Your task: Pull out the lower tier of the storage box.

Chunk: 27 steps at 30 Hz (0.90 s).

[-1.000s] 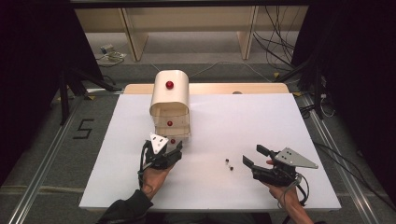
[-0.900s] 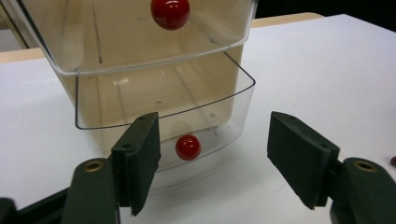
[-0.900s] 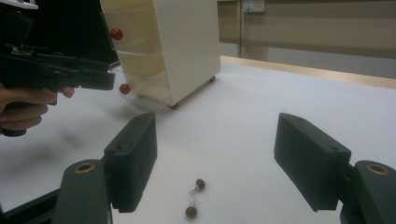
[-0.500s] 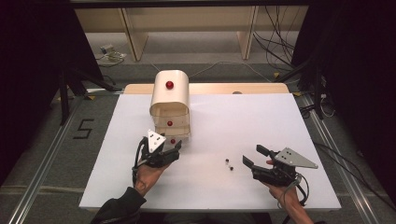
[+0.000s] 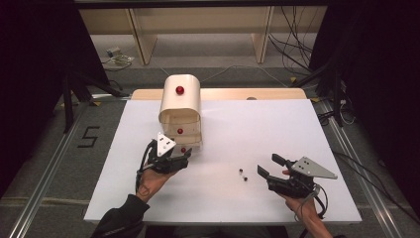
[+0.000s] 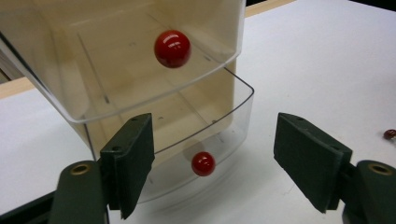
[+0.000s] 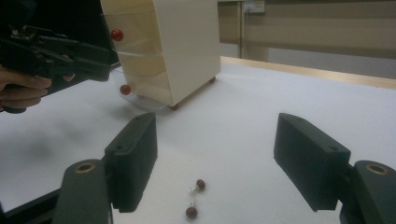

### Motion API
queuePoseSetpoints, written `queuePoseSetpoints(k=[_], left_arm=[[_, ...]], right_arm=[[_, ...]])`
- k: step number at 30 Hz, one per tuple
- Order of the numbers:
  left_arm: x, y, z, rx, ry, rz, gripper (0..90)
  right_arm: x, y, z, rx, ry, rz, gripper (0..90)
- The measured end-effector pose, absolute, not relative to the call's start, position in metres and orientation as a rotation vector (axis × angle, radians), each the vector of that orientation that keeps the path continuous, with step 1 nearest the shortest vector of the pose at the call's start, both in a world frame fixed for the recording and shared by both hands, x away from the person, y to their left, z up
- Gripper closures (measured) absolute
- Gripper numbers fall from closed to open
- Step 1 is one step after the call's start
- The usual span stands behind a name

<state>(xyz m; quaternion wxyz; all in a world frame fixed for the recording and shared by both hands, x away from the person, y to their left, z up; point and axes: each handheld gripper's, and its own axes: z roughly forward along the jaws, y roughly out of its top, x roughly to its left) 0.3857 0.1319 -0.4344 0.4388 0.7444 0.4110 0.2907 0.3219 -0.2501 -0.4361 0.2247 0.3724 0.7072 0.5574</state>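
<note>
Bottom drawer [image 6: 205, 135] pulled out, long axis toward open left gripper [image 6: 212, 163].

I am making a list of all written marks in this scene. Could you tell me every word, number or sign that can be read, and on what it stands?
"5": a dark number marked on the grey floor left of the table, in the high view.
The drawer box, its red knobs and both grippers carry no readable text.
The small device on the floor behind the table is too small to read.
</note>
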Motion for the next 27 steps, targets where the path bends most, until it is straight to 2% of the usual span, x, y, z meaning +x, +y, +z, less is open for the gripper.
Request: queuePoseSetpoints(k=[17, 27], left_arm=[[0.402, 0.142, -0.430, 1.977, 0.952, 0.684, 30.7], [0.411, 0.147, -0.432, 2.015, 0.936, 0.652, 39.8]], right_arm=[[0.322, -0.249, -0.437, 1.024, 1.961, 1.535, 31.1], [0.323, -0.249, -0.437, 1.022, 1.962, 1.537, 31.3]])
